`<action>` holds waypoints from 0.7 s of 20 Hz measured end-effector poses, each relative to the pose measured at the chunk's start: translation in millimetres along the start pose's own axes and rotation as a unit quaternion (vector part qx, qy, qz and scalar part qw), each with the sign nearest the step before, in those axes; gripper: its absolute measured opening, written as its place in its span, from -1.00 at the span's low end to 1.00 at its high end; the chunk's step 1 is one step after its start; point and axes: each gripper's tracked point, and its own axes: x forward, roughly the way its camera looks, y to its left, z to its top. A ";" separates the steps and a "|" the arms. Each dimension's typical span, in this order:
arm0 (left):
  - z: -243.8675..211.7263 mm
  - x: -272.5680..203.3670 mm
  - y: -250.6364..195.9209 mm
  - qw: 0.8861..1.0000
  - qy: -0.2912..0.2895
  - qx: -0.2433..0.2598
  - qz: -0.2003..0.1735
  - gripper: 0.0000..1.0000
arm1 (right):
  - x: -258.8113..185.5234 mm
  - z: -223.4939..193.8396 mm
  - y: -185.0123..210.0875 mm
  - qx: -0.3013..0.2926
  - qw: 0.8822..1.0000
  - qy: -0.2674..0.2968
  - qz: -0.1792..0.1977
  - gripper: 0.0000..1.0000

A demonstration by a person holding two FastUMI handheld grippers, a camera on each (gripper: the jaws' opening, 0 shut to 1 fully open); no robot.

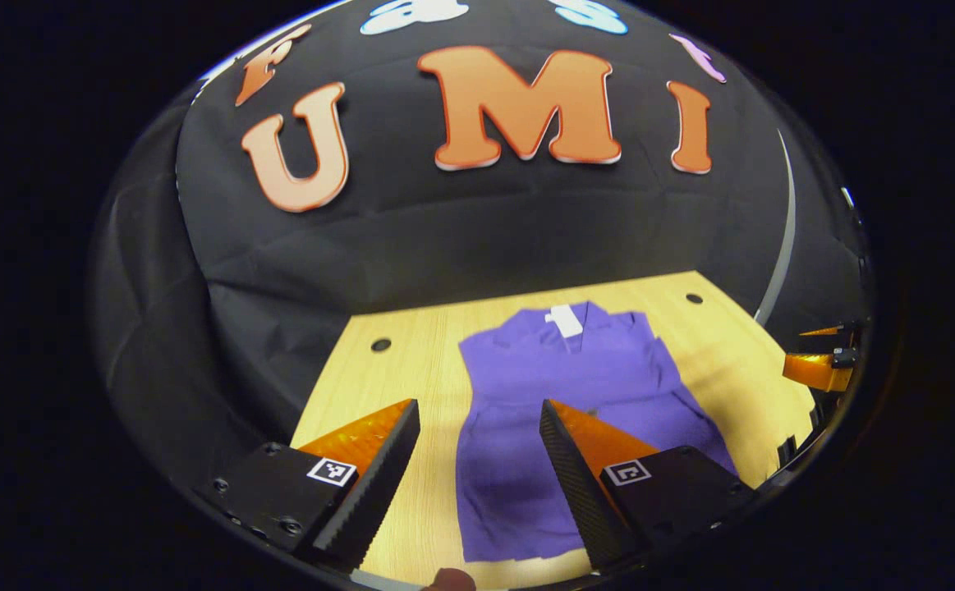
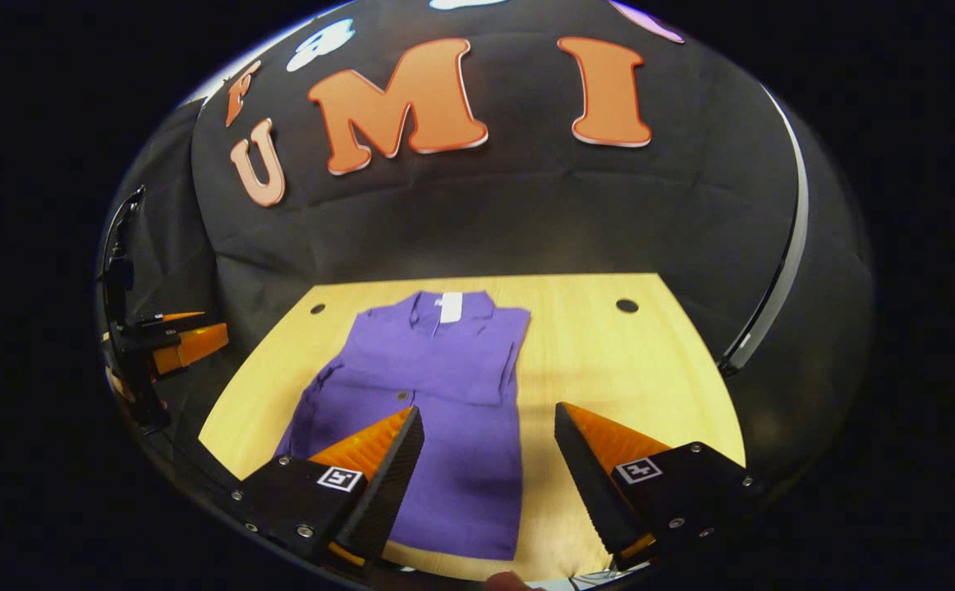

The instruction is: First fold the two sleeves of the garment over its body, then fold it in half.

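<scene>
Lying flat under both wide-open tools (image 1: 479,427) (image 2: 489,431), the purple garment (image 1: 576,394) spans the table (image 1: 411,345).

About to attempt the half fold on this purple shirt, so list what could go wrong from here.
1. Both the left gripper and the right gripper hang open above the purple shirt; uneven pinches could skew the fold.
2. Lifting the hem may let the tucked sleeves slide out.
3. The shirt's near hem lies close to the wooden table edge, so it might slip off.

The right gripper's (image 2: 485,460) left finger hides the purple garment's (image 2: 444,386) hem corner at seven o'clock, and the other gripper (image 2: 167,345) is cut off at nine o'clock.
</scene>
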 end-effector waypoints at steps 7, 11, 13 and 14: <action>-107.1 13.3 19.4 0.995 0.102 -0.007 0.008 0.89 | 14.4 -76.4 1.2 -0.005 0.995 0.100 -0.003 0.92; -171.7 30.3 16.7 0.985 0.168 -0.023 0.006 0.89 | 24.1 -129.5 -1.5 0.014 0.985 0.171 0.005 0.92; -194.4 35.6 19.4 0.980 0.197 -0.029 0.006 0.89 | 24.2 -157.6 -5.8 0.024 0.978 0.208 -0.003 0.93; -205.1 37.9 19.7 0.977 0.212 -0.030 0.006 0.89 | 22.9 -172.2 -10.2 0.027 0.974 0.227 -0.011 0.93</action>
